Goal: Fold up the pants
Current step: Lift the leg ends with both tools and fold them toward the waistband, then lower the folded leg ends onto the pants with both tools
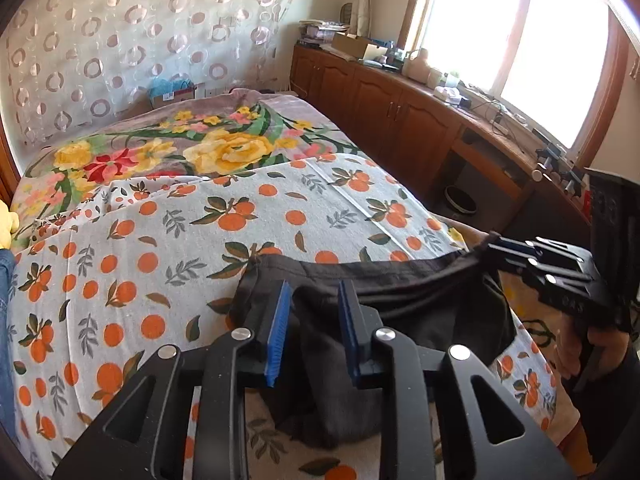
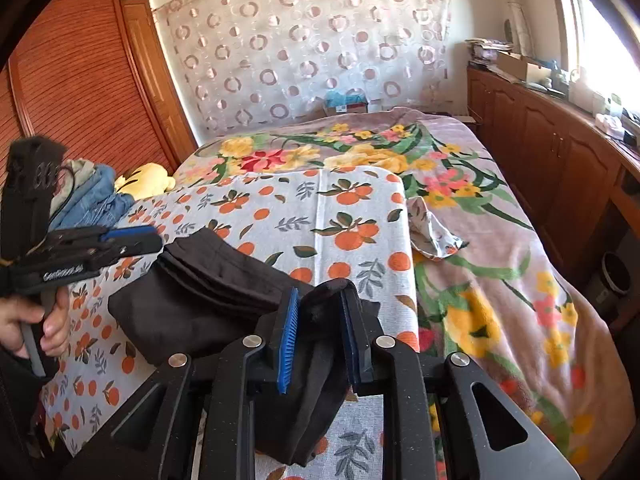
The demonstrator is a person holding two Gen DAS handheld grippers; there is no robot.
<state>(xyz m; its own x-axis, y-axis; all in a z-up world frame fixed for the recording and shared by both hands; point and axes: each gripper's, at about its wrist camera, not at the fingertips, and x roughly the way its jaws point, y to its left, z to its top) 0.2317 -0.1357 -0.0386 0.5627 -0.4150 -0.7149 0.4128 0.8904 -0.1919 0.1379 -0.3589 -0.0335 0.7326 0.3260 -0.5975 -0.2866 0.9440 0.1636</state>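
Your left gripper [image 1: 314, 332] had its blue-padded fingers parted, the folded dark brown cloth pants [image 1: 420, 304] lying loose between them. Your right gripper [image 2: 320, 336] stood likewise, fingers parted around the other end. The pants lay on the bed's orange-printed sheet [image 2: 360, 216].

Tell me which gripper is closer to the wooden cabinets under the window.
Right. The right gripper is at the pants' end nearer the cabinets; the left gripper is farther.
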